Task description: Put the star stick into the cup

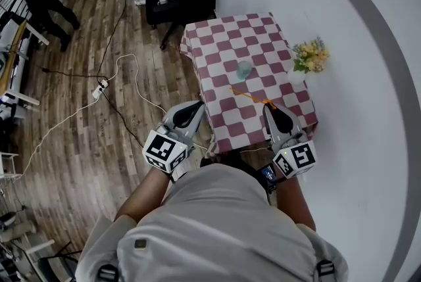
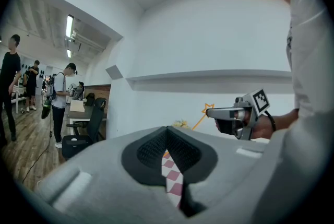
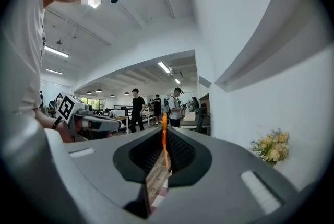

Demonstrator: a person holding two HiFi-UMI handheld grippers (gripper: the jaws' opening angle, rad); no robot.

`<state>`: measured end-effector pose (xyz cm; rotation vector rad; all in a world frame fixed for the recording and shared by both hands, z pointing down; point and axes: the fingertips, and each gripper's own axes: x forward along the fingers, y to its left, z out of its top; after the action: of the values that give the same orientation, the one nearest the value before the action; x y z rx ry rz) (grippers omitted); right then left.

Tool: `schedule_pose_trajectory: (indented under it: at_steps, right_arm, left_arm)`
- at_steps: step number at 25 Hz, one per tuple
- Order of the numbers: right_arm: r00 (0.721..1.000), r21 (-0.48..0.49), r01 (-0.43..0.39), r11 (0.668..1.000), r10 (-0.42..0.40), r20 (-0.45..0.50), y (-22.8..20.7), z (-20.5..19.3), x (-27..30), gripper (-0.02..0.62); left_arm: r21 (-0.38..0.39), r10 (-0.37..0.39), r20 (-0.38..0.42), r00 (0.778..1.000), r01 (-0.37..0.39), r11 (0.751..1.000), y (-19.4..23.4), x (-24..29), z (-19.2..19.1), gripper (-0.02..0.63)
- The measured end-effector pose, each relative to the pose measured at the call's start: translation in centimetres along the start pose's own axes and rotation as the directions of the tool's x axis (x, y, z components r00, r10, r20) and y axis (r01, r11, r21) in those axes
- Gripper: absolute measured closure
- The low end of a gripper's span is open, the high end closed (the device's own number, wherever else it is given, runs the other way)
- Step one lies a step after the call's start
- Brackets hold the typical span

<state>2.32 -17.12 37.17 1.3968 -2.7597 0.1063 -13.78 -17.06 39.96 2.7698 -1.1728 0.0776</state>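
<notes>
The star stick [image 1: 250, 97] is a thin orange rod with a star at its far end. It lies out over the pink-and-white checkered table [image 1: 227, 37]. My right gripper [image 1: 270, 106] is shut on its near end at the table's front right; the rod [image 3: 164, 139] runs up between the jaws. A pale bluish cup [image 1: 244, 69] stands mid-table, just beyond the star end. My left gripper [image 1: 195, 105] hangs off the table's front left corner, shut and holding nothing. From the left gripper view, the right gripper [image 2: 229, 113] holds the star [image 2: 209, 108] up.
A small bunch of yellow flowers [image 1: 310, 56] stands at the table's right edge by the white curved wall. A black office chair [image 1: 172, 1] sits behind the table. Cables and a power strip [image 1: 100, 88] lie on the wooden floor to the left, where people stand.
</notes>
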Motion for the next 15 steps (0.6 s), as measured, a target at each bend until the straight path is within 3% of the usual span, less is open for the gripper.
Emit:
schedule_pose_trajectory:
  at_steps: [15]
  right_arm:
    - [0.998, 0.011, -0.027, 1.0, 0.028, -0.059, -7.7, -1.5, 5.6, 0.566]
  left_arm:
    - [-0.035, 0.045, -0.048, 0.998, -0.047, 0.998, 3.6, 6.7, -0.9, 0.604]
